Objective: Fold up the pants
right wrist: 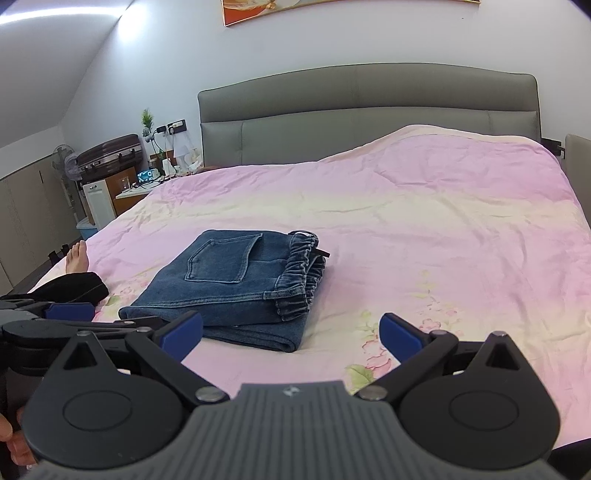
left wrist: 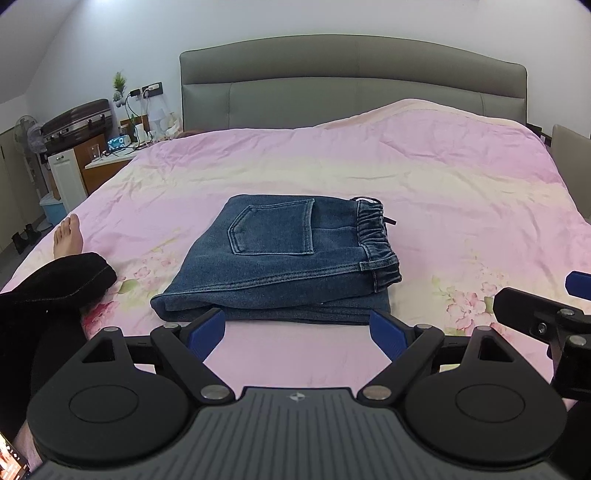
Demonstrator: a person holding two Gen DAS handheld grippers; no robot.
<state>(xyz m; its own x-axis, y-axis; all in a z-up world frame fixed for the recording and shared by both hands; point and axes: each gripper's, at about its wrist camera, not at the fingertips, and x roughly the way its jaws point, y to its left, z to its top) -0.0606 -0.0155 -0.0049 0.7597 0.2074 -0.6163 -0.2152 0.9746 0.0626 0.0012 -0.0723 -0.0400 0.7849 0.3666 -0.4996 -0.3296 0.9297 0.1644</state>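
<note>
left gripper (left wrist: 297, 332) nearest in its own cam: blue pads (left wrist: 207, 330) spread wide, nothing between them, tips just short of the near edge of the pants (left wrist: 280, 258). right gripper (right wrist: 291, 332) same story, pads (right wrist: 400, 336) wide apart and empty, sitting just beside the pants' near right corner over bare bedsheet (right wrist: 443, 240). each gripper shows at the edge of the other's view, so they're side by side, left one to the left.

pants are blue denim, folded into a compact rectangle several layers thick, lying flat on the pink floral sheet roughly mid-bed. back pocket (left wrist: 275, 229) faces up, elastic waistband (left wrist: 376, 240) bunched along the right side, folded edge toward the grippers (a dark tab/drawstring end pokes out at the far right of the waistband).

left of the pants: person's leg in black trousers (left wrist: 55, 280) w/ a bare foot (left wrist: 68, 236) resting on the sheet, apart from the denim.

further back: sheet humps up at far right, then grey padded headboard (left wrist: 351, 85). far left beyond the bed: nightstand clutter (left wrist: 125, 142), small plant (left wrist: 119, 83), brown suitcase (left wrist: 77, 118) on a cabinet, standing fan (left wrist: 27, 134). picture frame (right wrist: 332, 9) on the wall above the headboard in the right cam.
</note>
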